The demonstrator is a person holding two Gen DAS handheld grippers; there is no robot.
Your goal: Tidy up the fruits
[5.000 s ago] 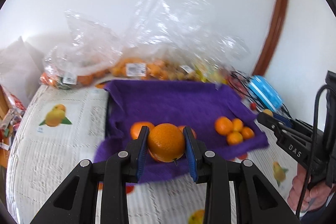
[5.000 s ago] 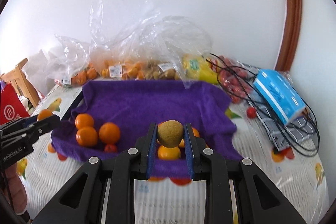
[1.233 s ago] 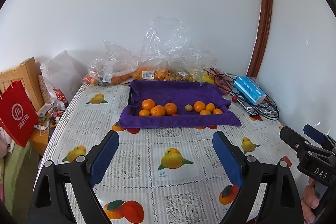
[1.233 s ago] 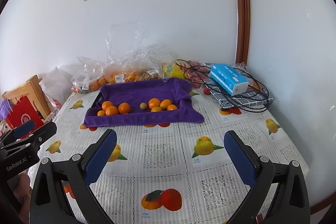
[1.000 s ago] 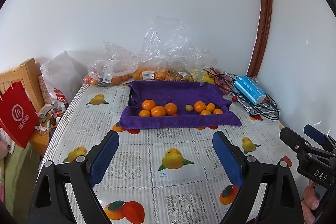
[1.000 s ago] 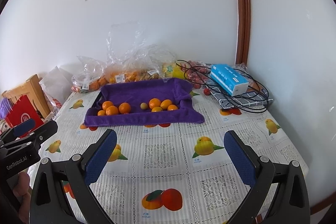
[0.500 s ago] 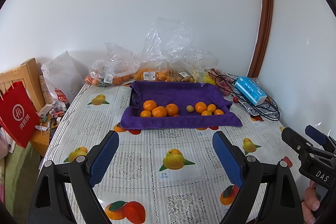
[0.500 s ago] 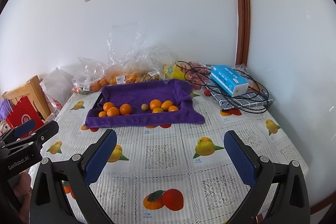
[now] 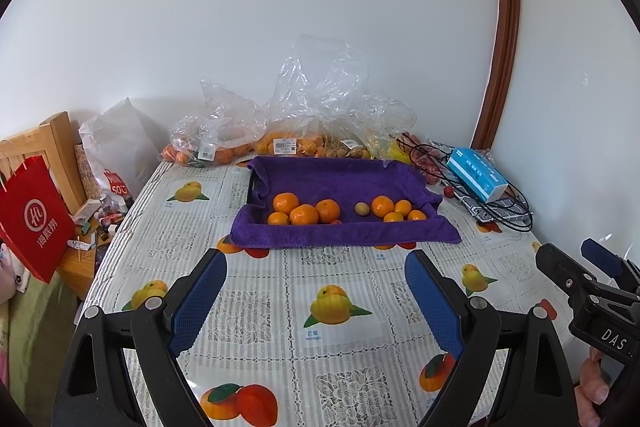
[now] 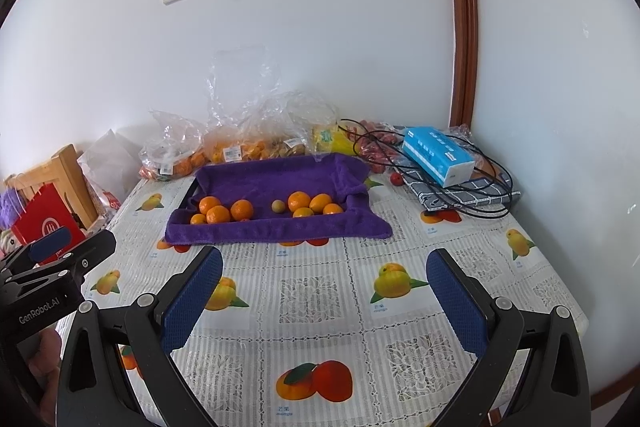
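Observation:
A tray lined with a purple towel (image 9: 340,179) (image 10: 280,175) sits at the far side of the table. On it lie a left group of oranges (image 9: 304,213) (image 10: 219,213), a small greenish-brown kiwi (image 9: 361,208) (image 10: 278,205) and a right group of oranges (image 9: 394,209) (image 10: 310,205). My left gripper (image 9: 316,287) is open and empty, well back from the tray over the tablecloth. My right gripper (image 10: 324,281) is open and empty too, also back from the tray.
Clear plastic bags of fruit (image 9: 280,135) (image 10: 240,143) line the wall behind the tray. A blue tissue box (image 9: 476,173) (image 10: 438,155) lies on black cables and a checked cloth at the right. A red paper bag (image 9: 34,215) and a wooden chair stand left of the table.
Five seconds ago the left gripper held an orange and the right a kiwi over the tray; both now lie on the towel. Both grippers have opened and drawn back. Over the last second hardly anything moved.

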